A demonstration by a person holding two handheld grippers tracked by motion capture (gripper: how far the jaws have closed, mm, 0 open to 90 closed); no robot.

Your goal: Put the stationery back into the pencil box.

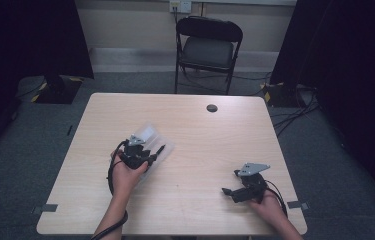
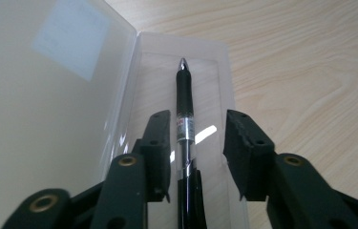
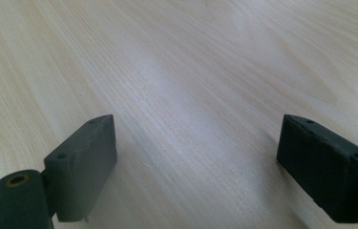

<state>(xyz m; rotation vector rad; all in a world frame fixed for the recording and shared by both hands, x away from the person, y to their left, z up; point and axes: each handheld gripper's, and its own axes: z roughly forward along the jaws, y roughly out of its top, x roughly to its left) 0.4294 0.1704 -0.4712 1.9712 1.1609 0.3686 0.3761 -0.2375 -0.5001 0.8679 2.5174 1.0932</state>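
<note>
High view: left gripper (image 1: 142, 156) sits over the clear case (image 1: 161, 145) left of table (image 1: 200, 150) centre; right gripper (image 1: 235, 190) rests well apart near the right edge, so the left is the nearer one. Left gripper view: pen (image 2: 184, 109) lies in the open case's tray (image 2: 219, 86), long axis running straight away between the part-open jaws, one pad (image 2: 160, 138) beside the barrel, nothing pinched. Right gripper view: jaws wide apart over bare wood, holding nothing.
</note>
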